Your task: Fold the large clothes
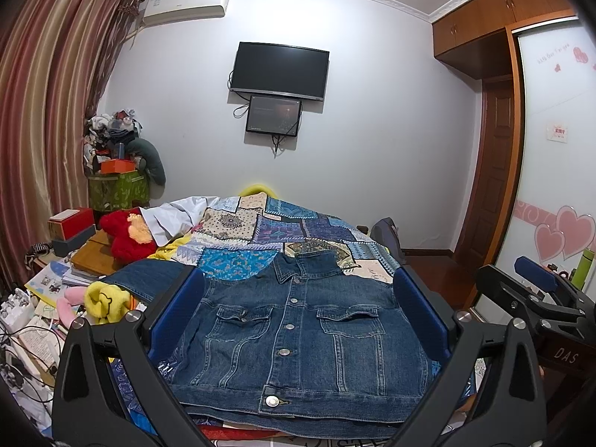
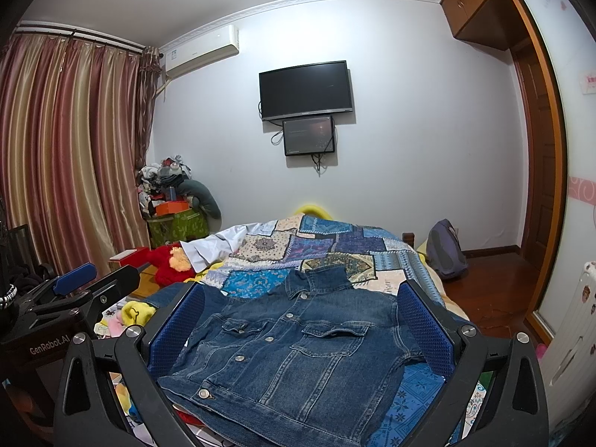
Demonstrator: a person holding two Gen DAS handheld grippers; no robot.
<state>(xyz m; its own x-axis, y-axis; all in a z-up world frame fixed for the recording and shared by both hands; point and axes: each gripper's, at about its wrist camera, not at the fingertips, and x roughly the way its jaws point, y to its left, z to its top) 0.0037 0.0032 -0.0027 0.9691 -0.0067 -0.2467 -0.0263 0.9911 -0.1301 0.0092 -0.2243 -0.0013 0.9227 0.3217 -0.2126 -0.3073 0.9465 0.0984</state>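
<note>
A blue denim jacket lies front up and buttoned on the patchwork bedspread, collar toward the far wall. One sleeve stretches out to the left. It also shows in the right wrist view. My left gripper is open and empty, held above the jacket's near hem, its fingers framing the chest. My right gripper is open and empty too, also framing the jacket. The right gripper shows at the right edge of the left wrist view; the left gripper shows at the left of the right wrist view.
Left of the bed a cluttered table holds books, boxes, a red plush toy and a yellow soft toy. A white garment lies at the far left of the bed. A backpack sits on the floor at right. A wardrobe stands right.
</note>
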